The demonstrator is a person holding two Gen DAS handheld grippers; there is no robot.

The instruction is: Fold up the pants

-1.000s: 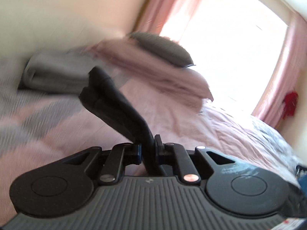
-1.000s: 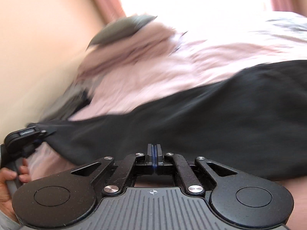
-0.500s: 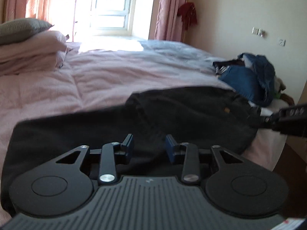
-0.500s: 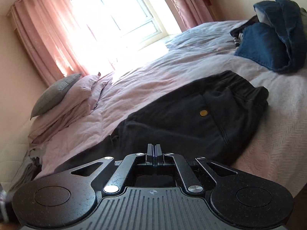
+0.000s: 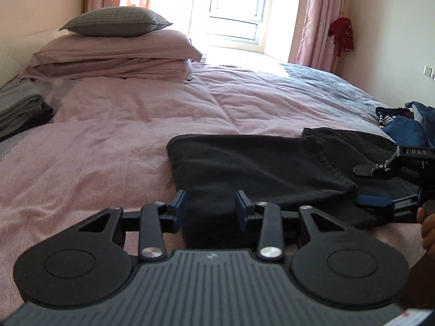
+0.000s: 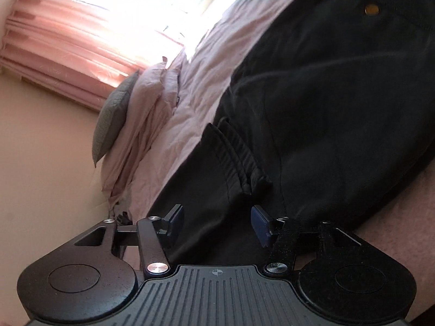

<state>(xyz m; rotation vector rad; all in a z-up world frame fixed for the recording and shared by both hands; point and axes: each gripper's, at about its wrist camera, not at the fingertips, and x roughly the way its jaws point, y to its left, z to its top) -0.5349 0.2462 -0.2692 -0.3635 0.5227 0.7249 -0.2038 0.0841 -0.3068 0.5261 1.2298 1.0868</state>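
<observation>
Nearest, my left gripper (image 5: pixel 210 207) is hanging low over the near edge of the bed, its blue pads (image 5: pixel 180 207) standing apart with the dark cloth showing between them but not pressing on it; my right gripper (image 6: pixel 217 218) is rolled to one side, its jaws opening wide, its pads (image 6: pixel 259 224) clear of the fabric lying between and under them; in the left view that right gripper (image 5: pixel 380 184) is reaching in from the right edge, a hand (image 5: pixel 428 226) behind it. Just beyond the fingers, the black pants (image 5: pixel 258 165) are lying on the pink bedspread (image 5: pixel 122 125), doubled over so that one layer is resting on the other; in the right view the pants (image 6: pixel 326 95) are showing a ribbed band beside the pads and a small brass-coloured button (image 6: pixel 372 9) further off. Farther right, a heap of blue clothes (image 5: pixel 407 127) is sitting at the bed's edge; farther back, a grey pillow (image 5: pixel 114 21) is resting on stacked pink pillows (image 5: pixel 117 54); farthest, pink curtains (image 5: pixel 318 16) are framing a bright window (image 5: pixel 239 5), a red item (image 5: pixel 343 36) hanging beside them.
</observation>
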